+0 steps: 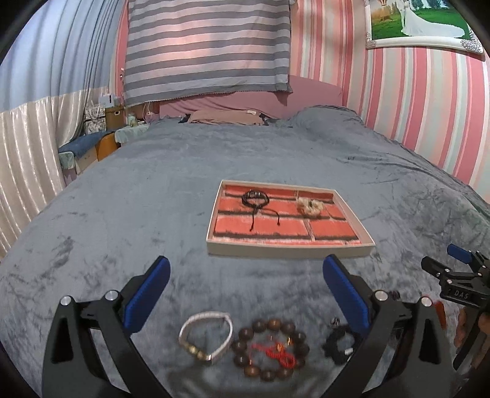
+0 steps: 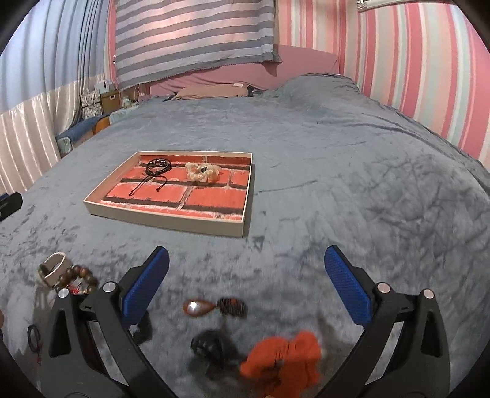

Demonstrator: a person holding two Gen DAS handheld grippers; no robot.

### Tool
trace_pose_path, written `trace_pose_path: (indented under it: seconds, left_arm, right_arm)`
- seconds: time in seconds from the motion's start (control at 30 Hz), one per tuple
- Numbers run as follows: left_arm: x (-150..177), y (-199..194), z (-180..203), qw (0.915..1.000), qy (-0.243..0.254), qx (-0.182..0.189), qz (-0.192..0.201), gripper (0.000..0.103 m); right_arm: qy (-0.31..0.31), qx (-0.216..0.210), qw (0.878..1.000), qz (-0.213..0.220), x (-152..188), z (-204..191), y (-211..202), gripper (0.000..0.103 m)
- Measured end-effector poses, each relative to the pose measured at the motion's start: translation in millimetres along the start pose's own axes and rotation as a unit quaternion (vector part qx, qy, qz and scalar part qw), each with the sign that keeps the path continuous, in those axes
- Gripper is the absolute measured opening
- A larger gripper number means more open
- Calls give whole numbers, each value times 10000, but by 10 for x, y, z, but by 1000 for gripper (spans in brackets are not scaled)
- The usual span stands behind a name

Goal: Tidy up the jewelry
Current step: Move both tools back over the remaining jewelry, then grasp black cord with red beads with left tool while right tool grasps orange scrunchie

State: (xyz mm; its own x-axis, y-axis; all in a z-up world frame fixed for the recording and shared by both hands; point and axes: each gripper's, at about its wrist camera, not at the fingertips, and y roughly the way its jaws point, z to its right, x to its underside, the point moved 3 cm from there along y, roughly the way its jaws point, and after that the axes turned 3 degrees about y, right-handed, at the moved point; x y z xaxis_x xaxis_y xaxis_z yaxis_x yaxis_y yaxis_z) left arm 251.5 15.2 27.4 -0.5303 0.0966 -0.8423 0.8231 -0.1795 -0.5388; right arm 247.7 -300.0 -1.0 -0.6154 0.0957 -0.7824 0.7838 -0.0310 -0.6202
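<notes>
The loose pieces lay crowded on the soft bed [image 1: 153, 189]: the wooden bead bracelet [image 1: 269, 349] touched the white bracelet [image 1: 205, 336], so a grab could have snagged 2 at once. The left gripper [image 1: 246, 277] hovered low over them, jaws spread wide and empty. The right gripper [image 2: 246, 266], also spread, hung above the orange scrunchie [image 2: 283, 358]. The tray [image 1: 291, 249] held 2 pieces.

From my left wrist camera I can read one marking only: the raised letters "DAS" on the black body of the right gripper [image 1: 459, 264], at the right edge of the view. I find no other legible text, number or label in either view; the framed picture [image 1: 422, 23] on the wall carries none.
</notes>
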Motion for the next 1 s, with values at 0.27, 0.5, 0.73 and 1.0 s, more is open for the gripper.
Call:
trace_pose_path:
  seconds: [0.27, 0.5, 0.73, 1.0]
  left_arm:
    - [376, -276, -78, 10000, -26, -63, -18, 98]
    - [679, -455, -119, 9999, 36, -104, 16, 98]
    - [1063, -528, -272, 9996, -1, -222, -193, 98]
    - [1423, -508, -454, 9982, -179, -362, -442, 97]
  right_arm:
    - [113, 83, 9997, 205, 352, 107, -344, 99]
    - [184, 364, 9991, 104, 621, 326, -422, 98]
    - [209, 549, 9981, -203, 943, 477, -327, 84]
    - [305, 589, 9972, -348, 1069, 542, -202, 78]
